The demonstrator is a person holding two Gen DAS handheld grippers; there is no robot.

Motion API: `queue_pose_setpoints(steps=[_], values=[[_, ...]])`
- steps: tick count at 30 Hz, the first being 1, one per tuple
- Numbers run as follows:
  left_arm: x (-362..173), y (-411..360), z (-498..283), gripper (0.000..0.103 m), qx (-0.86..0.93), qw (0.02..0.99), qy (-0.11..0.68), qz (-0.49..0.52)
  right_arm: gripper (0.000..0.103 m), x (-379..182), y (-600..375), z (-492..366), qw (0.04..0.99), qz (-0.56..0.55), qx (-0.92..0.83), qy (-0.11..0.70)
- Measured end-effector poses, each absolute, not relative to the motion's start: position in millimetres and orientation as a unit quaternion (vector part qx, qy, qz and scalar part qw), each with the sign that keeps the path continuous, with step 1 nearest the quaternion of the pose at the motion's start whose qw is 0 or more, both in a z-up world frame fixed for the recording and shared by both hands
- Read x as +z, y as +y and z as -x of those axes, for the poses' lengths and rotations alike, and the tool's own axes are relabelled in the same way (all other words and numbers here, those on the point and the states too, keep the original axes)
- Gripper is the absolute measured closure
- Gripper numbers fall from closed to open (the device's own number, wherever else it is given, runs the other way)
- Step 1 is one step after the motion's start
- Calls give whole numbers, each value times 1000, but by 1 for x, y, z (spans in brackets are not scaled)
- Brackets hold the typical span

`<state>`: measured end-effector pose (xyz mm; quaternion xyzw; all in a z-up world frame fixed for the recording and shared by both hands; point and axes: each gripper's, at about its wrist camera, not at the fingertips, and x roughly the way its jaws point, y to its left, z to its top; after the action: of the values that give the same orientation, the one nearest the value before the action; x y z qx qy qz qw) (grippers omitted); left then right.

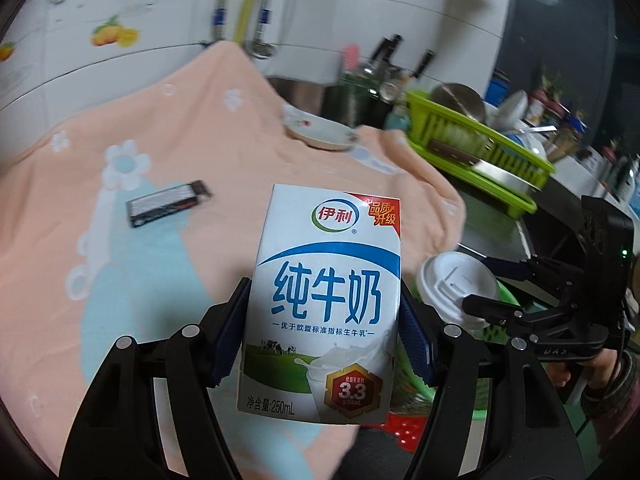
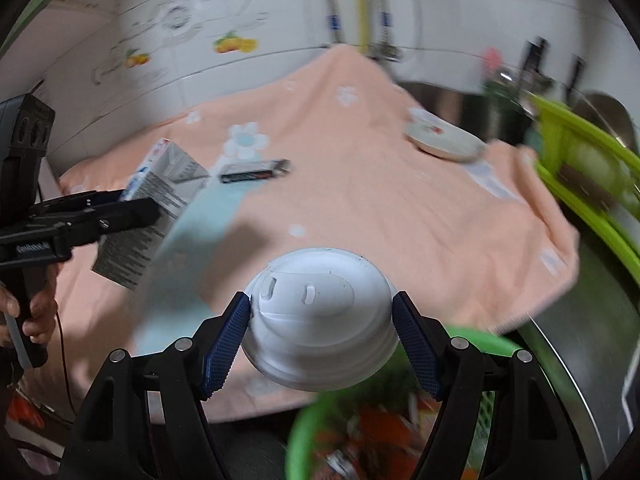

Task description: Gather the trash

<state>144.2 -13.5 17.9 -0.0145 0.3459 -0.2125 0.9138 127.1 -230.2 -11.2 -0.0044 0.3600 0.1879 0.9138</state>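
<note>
carrying to the green bin [image 2: 304, 432]: left gripper [image 1: 322, 332] clamped on milk carton [image 1: 320, 300], right gripper [image 2: 320, 332] on lidded cup [image 2: 320, 320]; best released only directly above the rim.

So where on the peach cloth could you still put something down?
The peach cloth lies bare between the black box and the saucer, and along its near edge. It is crowded on the right by the green dish rack.
</note>
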Motion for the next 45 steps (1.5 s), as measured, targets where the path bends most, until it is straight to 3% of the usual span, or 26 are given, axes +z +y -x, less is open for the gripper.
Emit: queue_pose_setpoints(steps=[9, 19, 45], values=[[9, -74, -133, 36, -265, 898, 353, -2, 33, -34, -310, -81, 918, -45, 108, 379], [-7, -114, -121, 36, -301, 880, 367, -12, 33, -41, -337, -62, 918, -63, 80, 382], [-38, -130, -118, 36, -348, 856, 381, -7, 32, -64, -346, -59, 910, -83, 63, 401]])
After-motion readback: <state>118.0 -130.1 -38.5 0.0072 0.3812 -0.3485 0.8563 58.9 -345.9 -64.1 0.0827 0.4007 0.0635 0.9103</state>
